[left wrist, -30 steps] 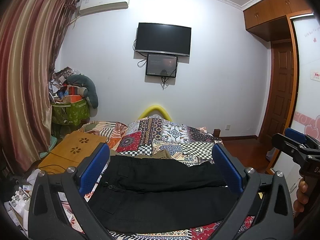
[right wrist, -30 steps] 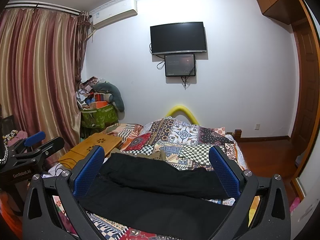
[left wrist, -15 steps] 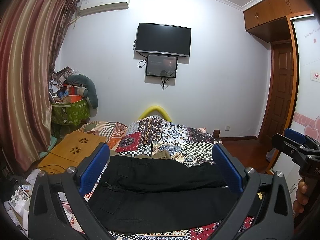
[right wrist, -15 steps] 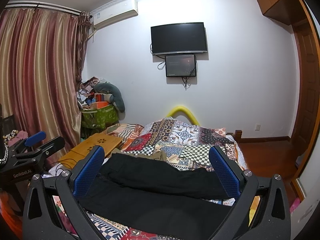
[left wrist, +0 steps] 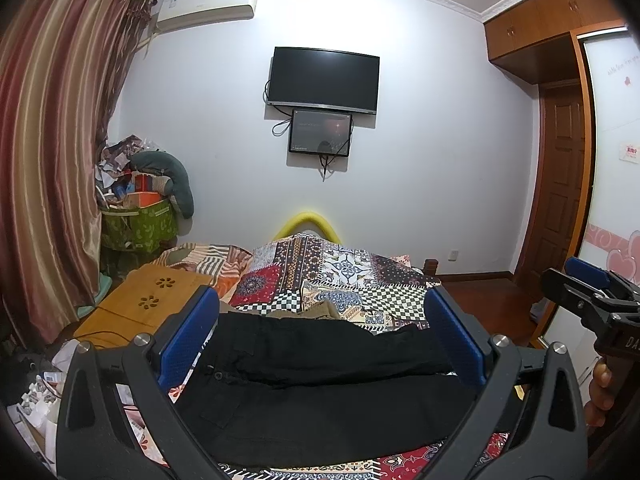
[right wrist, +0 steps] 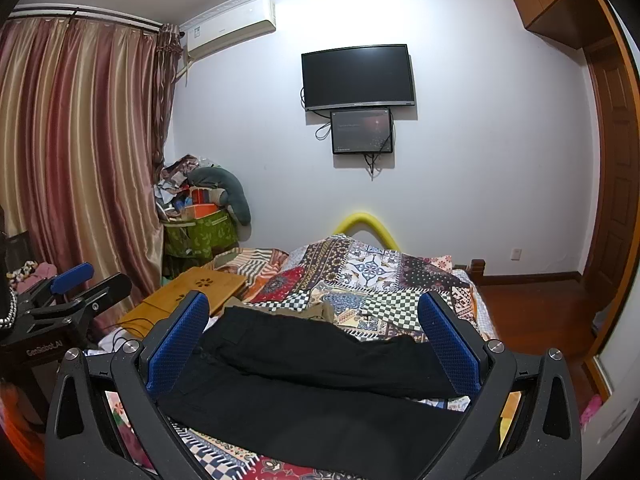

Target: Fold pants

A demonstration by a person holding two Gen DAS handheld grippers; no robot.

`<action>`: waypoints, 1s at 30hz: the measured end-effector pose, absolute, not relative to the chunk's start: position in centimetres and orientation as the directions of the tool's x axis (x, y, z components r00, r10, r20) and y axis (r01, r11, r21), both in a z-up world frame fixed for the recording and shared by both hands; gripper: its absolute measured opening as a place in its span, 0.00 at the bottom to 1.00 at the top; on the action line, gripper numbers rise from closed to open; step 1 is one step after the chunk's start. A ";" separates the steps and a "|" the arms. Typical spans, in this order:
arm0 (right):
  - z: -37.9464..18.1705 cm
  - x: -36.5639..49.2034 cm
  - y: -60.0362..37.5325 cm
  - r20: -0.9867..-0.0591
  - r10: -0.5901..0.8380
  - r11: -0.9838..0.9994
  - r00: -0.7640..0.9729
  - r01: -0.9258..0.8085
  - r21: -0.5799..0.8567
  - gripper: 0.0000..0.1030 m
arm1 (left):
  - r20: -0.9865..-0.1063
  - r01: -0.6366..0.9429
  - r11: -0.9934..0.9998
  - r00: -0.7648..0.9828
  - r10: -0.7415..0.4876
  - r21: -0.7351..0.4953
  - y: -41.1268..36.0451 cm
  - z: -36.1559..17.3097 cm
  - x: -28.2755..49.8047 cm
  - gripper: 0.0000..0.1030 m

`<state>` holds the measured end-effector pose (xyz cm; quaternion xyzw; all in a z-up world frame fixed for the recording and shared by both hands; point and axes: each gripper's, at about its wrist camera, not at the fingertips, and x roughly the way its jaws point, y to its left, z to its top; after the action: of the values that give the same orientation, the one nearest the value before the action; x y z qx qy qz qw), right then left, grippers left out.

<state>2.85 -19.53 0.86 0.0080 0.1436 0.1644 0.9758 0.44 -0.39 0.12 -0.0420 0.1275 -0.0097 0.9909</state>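
Note:
Black pants [left wrist: 320, 384] lie spread flat across the near end of a bed with a patchwork quilt [left wrist: 340, 276], waist to the left, legs to the right. They also show in the right wrist view [right wrist: 320, 384]. My left gripper [left wrist: 320, 336] is open and empty, held above the pants. My right gripper [right wrist: 316, 340] is open and empty, also above them. The right gripper shows at the right edge of the left wrist view [left wrist: 588, 296]; the left gripper shows at the left of the right wrist view [right wrist: 72, 292].
A wooden lap desk [left wrist: 148, 308] lies on the bed's left side. A khaki garment [right wrist: 308, 310] peeks out behind the pants. A cluttered green bin [left wrist: 136, 220] and curtains [left wrist: 48, 160] stand at left. A wardrobe and door [left wrist: 564, 184] are at right.

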 end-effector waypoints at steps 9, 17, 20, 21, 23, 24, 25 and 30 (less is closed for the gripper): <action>0.7 2.8 -19.5 -0.276 0.325 0.945 0.904 -0.321 0.063 1.00 | -0.251 0.011 0.996 0.968 -0.032 -0.087 -0.4 0.0 0.4 1.00; 0.8 2.7 -19.5 -0.275 0.326 0.945 0.904 -0.322 0.062 1.00 | -0.247 0.013 0.996 0.968 -0.034 -0.087 -0.4 -0.1 0.2 1.00; 0.8 2.7 -19.4 -0.274 0.324 0.945 0.906 -0.321 0.058 1.00 | -0.247 0.014 0.996 0.968 -0.036 -0.088 -0.6 -0.1 0.3 1.00; 0.7 2.7 -19.4 -0.274 0.325 0.945 0.905 -0.322 0.058 1.00 | -0.246 0.014 0.996 0.969 -0.036 -0.087 -0.6 -0.1 0.4 1.00; 0.7 2.7 -19.3 -0.275 0.326 0.945 0.905 -0.322 0.059 1.00 | -0.245 0.013 0.996 0.969 -0.034 -0.087 -0.6 -0.1 0.4 1.00; 0.7 2.7 -19.3 -0.276 0.326 0.945 0.904 -0.322 0.060 1.00 | -0.245 0.013 0.996 0.969 -0.034 -0.087 -0.6 -0.1 0.5 1.00; 0.6 2.7 -19.3 -0.276 0.326 0.945 0.904 -0.323 0.059 1.00 | -0.246 0.013 0.996 0.969 -0.034 -0.086 -0.5 -0.1 0.4 1.00; 0.5 3.0 -19.5 -0.280 0.321 0.946 0.905 -0.317 0.060 1.00 | -0.250 0.015 0.996 0.968 -0.036 -0.085 -0.3 -0.3 0.7 1.00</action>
<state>2.99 -19.48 0.49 0.0063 0.1446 0.1635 0.9759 0.67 -0.28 -0.34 -0.0412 0.1266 -0.0130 0.9910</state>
